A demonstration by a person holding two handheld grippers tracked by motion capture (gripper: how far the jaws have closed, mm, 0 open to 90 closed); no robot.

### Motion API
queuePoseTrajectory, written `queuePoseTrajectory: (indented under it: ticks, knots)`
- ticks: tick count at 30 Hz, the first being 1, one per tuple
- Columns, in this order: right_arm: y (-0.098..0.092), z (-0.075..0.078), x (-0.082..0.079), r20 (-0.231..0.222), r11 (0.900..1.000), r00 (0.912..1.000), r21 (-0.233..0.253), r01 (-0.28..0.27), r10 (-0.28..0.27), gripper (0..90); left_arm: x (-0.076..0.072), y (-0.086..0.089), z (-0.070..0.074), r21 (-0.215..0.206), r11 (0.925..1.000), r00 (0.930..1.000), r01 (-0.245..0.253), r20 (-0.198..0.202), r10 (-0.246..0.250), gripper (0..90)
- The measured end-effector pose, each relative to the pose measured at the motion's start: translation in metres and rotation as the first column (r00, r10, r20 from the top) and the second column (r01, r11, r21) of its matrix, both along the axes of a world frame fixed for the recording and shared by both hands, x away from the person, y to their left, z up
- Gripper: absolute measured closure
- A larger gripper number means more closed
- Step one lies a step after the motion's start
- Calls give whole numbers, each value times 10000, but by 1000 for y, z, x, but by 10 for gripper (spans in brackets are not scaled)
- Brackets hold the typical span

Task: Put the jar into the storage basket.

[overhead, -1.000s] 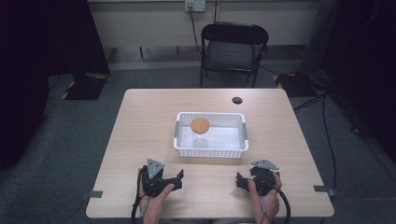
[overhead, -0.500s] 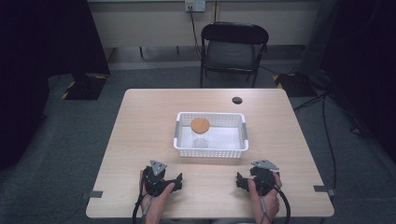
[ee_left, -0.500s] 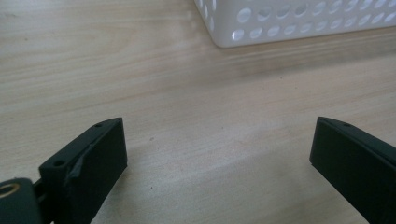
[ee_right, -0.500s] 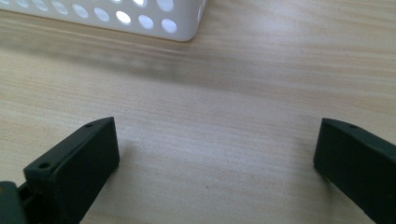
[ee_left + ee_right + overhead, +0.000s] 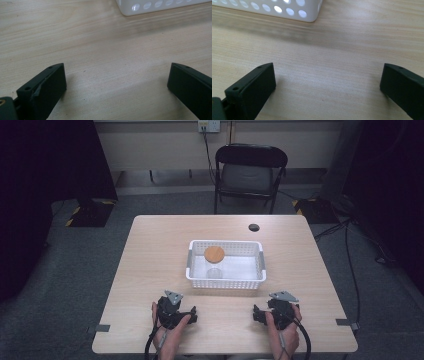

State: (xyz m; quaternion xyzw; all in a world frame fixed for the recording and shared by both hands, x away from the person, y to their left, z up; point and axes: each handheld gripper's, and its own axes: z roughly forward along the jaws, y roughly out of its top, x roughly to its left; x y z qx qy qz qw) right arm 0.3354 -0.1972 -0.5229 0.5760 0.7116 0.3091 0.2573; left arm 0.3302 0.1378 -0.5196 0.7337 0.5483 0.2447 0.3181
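A white perforated basket (image 5: 225, 280) sits mid-table, holding a clear jar with a round cork-coloured lid (image 5: 214, 254). My left gripper (image 5: 176, 309) rests near the table's front edge, left of centre, and my right gripper (image 5: 267, 310) near the front edge, right of centre. Both stay in front of the basket, apart from it. In the left gripper view the left gripper (image 5: 116, 77) is open over bare wood, with a corner of the basket (image 5: 155, 5) at the top. The right gripper (image 5: 328, 78) is open too, with the basket's corner (image 5: 307, 11) ahead.
A small dark round thing (image 5: 254, 227) lies near the table's far edge. A black folding chair (image 5: 248, 172) stands behind the table (image 5: 150, 250). Tape marks sit at the front corners. Cables trail from both grippers off the front edge.
Both hands have drawn slightly back toward the front edge of the table. The basket and jar have not moved.
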Motion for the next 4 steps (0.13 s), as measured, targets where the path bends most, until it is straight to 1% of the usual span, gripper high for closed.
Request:
queuePoseTrajectory:
  ticks: [3, 4]
  knots:
    - [0, 0, 0, -1, 10000, 10000, 0, 2, -2, 0, 0, 0, 0, -13, 10000, 10000, 24, -16, -24, 17]
    - [0, 0, 0, 0, 10000, 10000, -1, -1, 1, 0, 1, 0, 0, 23, 9999, 9999, 102, -46, -102, 5]
